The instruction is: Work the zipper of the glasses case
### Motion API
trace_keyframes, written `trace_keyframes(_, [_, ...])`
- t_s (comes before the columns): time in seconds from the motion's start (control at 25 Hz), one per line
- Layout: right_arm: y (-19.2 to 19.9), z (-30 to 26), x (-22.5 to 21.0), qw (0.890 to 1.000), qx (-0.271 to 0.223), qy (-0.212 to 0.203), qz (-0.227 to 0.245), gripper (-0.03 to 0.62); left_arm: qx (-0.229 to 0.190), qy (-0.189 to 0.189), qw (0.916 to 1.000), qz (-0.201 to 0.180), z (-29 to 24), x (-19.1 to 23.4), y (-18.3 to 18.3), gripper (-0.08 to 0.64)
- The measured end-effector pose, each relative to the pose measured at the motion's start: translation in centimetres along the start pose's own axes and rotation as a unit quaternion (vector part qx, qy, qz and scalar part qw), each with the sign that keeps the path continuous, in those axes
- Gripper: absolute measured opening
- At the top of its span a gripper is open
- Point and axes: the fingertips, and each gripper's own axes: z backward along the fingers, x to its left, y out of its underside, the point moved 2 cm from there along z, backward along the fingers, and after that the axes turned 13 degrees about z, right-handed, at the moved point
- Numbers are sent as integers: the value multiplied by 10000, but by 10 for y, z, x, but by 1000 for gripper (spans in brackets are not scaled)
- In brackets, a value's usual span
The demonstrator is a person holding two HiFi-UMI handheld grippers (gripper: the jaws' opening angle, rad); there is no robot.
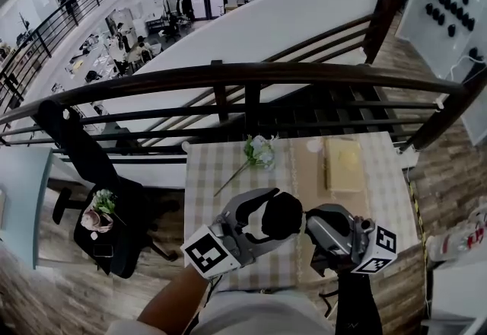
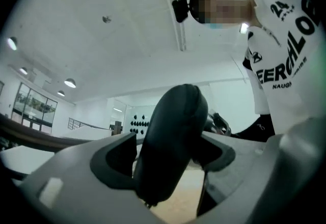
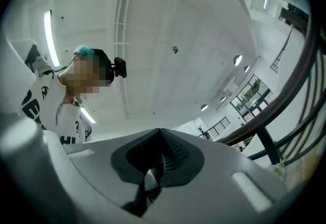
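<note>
Case (image 2: 175, 131) in left tongs (image 2: 168, 147), right tongs (image 3: 160, 156) closed

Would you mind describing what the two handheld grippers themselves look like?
Both are light grey moulded shells. The left gripper and right gripper each carry a white cube printed with black square markers. Their jaws are lined with dark pads, ribbed on the right one. The person wears a white shirt with black lettering.

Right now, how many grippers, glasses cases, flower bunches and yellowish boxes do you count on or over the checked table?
grippers: 2, the left gripper and the right gripper
glasses case: 1
flower bunch: 1
yellowish box: 1
total: 5
</note>
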Motion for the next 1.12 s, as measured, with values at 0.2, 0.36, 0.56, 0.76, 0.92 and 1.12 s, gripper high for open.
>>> trace_keyframes(0.2, [10,-7,6,9997,-88,-59,-230,29,-118,167,9996,-207,-9,-9,-9,341])
trace_keyframes(0.36, [11,-2,1,9998,213,55,-11,29,454,223,9972,-548,-5,-5,-2,276])
trace_keyframes(0.56, [26,3,-2,9953,899,193,293,29,1712,147,9775,-1220,3,2,19,268])
trace_keyframes(0.76, [36,0,3,9907,1291,128,422,29,2882,130,9422,-1704,7,12,48,265])
trace_keyframes(0.92, [43,-4,4,9870,1521,138,490,29,3411,71,9208,-1888,8,19,60,265])
trace_keyframes(1.12, [49,-9,5,9832,1736,142,549,31,3804,43,9037,-1967,4,23,73,264])
